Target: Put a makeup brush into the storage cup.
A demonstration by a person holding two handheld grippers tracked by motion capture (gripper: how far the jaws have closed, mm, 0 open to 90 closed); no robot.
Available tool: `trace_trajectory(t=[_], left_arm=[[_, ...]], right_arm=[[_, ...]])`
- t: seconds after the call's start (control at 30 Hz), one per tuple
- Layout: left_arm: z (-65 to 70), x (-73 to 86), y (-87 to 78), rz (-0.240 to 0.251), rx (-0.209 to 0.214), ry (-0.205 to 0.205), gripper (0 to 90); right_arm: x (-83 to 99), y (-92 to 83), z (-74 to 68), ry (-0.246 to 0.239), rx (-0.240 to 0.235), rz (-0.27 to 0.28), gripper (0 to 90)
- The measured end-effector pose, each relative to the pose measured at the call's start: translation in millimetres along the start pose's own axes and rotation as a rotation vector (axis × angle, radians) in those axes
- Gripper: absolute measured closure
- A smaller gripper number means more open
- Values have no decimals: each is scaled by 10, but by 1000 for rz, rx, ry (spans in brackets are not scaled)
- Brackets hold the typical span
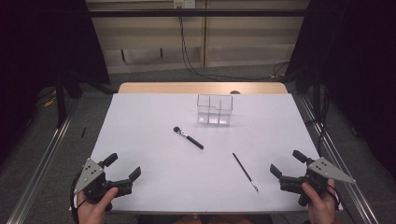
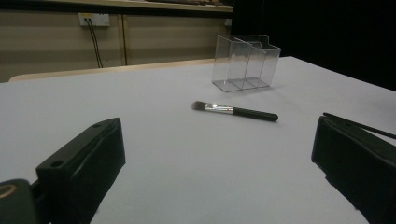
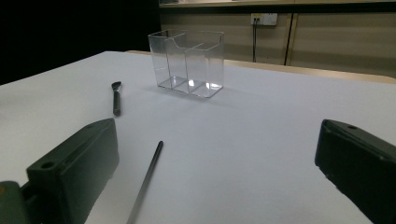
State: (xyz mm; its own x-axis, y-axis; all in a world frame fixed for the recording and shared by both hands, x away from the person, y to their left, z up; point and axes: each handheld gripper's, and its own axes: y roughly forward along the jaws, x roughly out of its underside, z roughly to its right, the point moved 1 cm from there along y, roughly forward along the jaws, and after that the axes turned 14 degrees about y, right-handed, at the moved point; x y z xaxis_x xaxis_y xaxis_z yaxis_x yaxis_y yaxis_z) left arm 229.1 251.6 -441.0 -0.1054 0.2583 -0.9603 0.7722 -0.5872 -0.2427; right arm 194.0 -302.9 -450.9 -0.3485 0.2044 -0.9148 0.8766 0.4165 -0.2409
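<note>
We start at the left gripper (image 1: 123, 167), held in the person's left hand (image 1: 95, 205) at the near left corner of the white table (image 1: 154, 116). Its jaws stand wide apart with nothing between them, just bare tabletop. Over at the near right corner we have the right gripper (image 1: 286, 163) in the right hand (image 1: 320, 203), and its jaws are spread just as wide, gripping nothing.

Moving outward, we take the clear organizer (image 1: 214, 109) as our landmark. It stands upright toward the far side of the table, a see-through box split by dividers into compartments, and we can see no contents in it. The makeup brush (image 1: 188, 137) lies flat on the table nearer to us than the organizer and a little to its left, bristle head pointing away toward the far left, black handle toward us. It sits apart from the organizer, not touching it.

The thin black stick (image 1: 244, 171) lies nearer still, well apart from the organizer and to the near right of it, running diagonally; its near end comes close to the right gripper. In the right gripper view we see that thin stick (image 3: 145, 179) just beside the left-hand jaw, with the organizer (image 3: 187, 63) beyond it and the brush (image 3: 116, 98) off to the left. From the left gripper view the brush (image 2: 236, 111) lies ahead, in front of the organizer (image 2: 245, 63).
</note>
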Motion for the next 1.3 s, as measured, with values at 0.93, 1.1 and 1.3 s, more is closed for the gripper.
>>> trace_trajectory(t=[0.93,1.1,1.3], left_arm=[[23,-263,349,12,97,50,28],[58,-301,505,9,130,61,27],[99,-378,641,17,136,68,26]], right_arm=[[13,-58,35,2,27,-4,0],[15,-54,36,-3,23,-9,0],[14,-41,37,-3,22,-8,0]])
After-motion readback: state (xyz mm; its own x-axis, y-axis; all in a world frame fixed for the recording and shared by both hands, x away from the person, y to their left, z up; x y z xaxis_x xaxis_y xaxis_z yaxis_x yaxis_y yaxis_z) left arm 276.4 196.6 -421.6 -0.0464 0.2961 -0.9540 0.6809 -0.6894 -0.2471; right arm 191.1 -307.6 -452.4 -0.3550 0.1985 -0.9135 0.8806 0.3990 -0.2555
